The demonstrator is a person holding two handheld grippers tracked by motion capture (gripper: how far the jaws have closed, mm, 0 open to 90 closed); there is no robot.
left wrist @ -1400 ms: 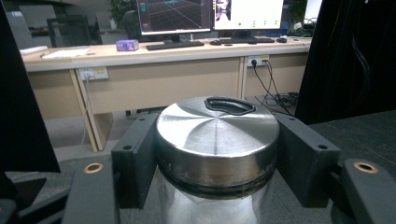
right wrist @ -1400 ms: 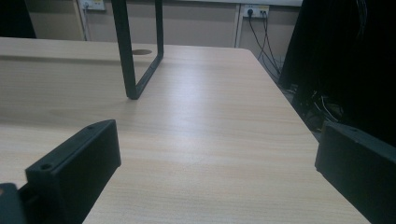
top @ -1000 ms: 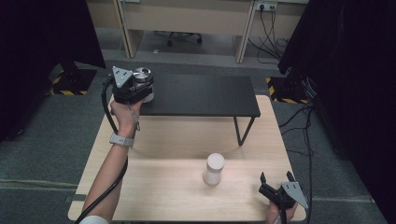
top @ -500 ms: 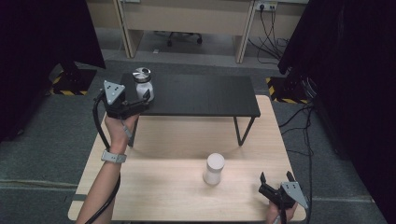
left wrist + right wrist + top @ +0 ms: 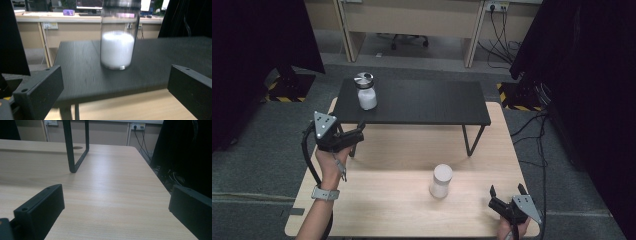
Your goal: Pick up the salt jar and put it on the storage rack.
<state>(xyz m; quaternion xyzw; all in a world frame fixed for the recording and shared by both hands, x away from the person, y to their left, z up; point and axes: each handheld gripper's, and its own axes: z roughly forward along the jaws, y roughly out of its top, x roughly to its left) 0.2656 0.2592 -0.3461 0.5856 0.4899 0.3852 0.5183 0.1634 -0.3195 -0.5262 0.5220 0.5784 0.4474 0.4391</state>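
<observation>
No readable text, label, brand, number or sign appears on anything in these views.

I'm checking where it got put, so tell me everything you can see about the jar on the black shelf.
The jar is clear, glass by the look of it, with a shiny metal lid, and about two-thirds full of white powder. It stands upright near the left end of the black shelf, resting on its base. Nothing else touches it: the left tool is open and off the shelf, pointing at it.

Wooden table (image 5: 377, 200), white bottle (image 5: 441, 181), black shelf (image 5: 422, 102) bearing jar (image 5: 365, 91)
</observation>
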